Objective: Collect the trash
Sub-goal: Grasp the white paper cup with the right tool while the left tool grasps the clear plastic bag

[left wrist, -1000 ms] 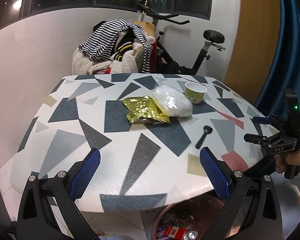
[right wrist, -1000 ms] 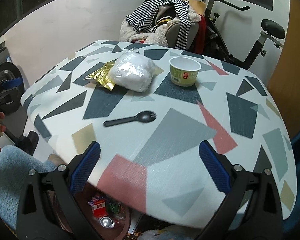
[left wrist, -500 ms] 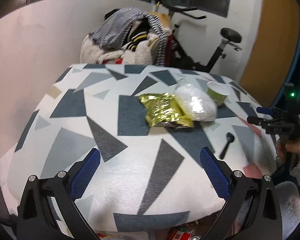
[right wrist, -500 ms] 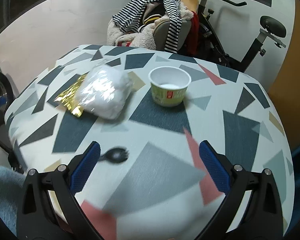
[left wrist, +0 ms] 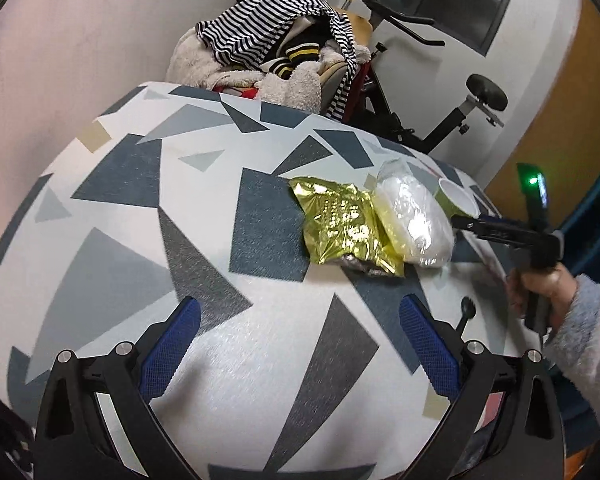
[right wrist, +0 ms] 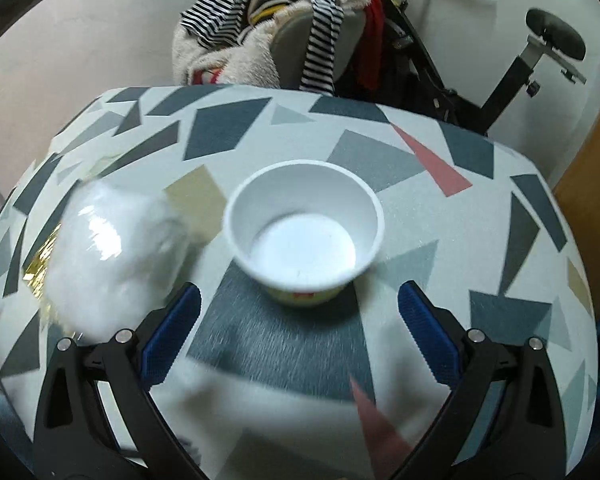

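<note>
White paper cup holds nothing.

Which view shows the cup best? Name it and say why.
Right wrist view: the cup sits centered and close, with its rim, white inside and part of the label visible. The left wrist view shows only a sliver of it behind the white bag.

An empty white cup stands upright. At its nine o'clock lies a clear bag, overlapping a crumpled gold wrapper. A black spoon lies apart.
</note>
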{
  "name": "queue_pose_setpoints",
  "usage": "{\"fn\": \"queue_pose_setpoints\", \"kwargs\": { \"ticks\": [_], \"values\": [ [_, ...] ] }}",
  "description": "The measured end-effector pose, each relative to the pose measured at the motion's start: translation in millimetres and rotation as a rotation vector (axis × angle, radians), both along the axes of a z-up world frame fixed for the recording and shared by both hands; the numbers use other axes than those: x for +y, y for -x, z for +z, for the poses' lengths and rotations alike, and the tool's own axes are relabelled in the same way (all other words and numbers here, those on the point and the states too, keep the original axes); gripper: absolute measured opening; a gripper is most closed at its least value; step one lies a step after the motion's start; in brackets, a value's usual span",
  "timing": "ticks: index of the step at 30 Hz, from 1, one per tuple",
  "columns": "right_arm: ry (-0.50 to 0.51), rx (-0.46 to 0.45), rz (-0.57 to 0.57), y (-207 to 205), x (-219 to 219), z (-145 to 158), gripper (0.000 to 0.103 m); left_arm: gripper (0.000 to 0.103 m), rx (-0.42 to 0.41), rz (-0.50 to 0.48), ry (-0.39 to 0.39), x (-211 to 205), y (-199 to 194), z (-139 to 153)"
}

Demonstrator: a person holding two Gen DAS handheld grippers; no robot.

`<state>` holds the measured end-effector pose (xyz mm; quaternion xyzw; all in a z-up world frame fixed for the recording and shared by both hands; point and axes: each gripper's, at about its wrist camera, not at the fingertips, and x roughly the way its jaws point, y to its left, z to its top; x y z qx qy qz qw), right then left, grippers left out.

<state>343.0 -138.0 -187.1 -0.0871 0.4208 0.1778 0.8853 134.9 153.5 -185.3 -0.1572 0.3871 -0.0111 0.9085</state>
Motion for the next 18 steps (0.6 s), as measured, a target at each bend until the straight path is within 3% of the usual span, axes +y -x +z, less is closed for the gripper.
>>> {"fn": "queue_pose_setpoints", "kwargs": {
  "ticks": [2, 6, 8, 15, 18],
  "values": [
    [-0.006, 0.013, -0.021, -9, 0, -3, 0.097, 0.087, 0.003, -0.003, 0.025, 0, -8, 0],
    [-0.057, 0.039, -0.045, -21, -2, -8, 0.095, 0.085, 0.000, -0.031, 0.038, -10, -23, 3],
    [-0.069, 0.055, -0.040, -25, -5, -10, 0.074, 0.085, -0.003, -0.047, 0.040, -17, -30, 4],
    [-0.105, -0.029, 0.026, 2, -15, 10, 0.074, 0.085, 0.033, -0.104, 0.131, -55, -80, 7],
    [-0.120, -0.057, 0.060, 19, -21, 19, 0.074, 0.097, 0.032, -0.086, 0.107, -73, -103, 6]
  ]
}}
